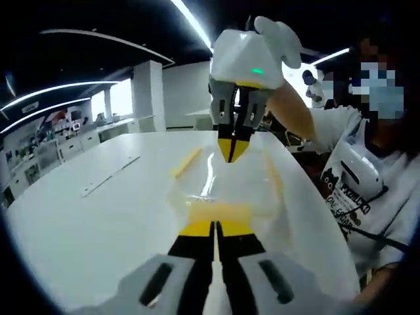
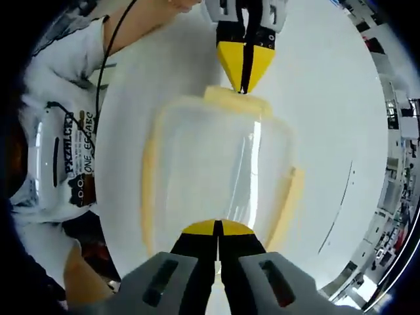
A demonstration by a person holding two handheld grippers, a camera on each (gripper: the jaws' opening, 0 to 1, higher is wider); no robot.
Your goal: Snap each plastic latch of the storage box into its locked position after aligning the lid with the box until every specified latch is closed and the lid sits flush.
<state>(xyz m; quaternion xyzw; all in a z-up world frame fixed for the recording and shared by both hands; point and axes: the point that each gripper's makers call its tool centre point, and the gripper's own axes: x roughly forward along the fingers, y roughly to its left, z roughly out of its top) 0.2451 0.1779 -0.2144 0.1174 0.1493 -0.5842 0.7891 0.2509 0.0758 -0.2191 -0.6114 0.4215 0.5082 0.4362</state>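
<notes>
White table (image 2: 328, 131); clear box (image 2: 216, 164) blurred; both tools' jaws together.

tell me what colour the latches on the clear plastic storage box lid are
Pale yellow latches, against the clear plastic lid; best seen in the right gripper view.

Left claw (image 1: 215, 231) at six o'clock, jaws together, tips on the near yellow latch (image 1: 218, 212) of the clear storage box (image 1: 223, 184) on the white desk (image 1: 98, 216). Right claw (image 1: 233, 148) at twelve, jaws together, tips down at the far edge.
</notes>
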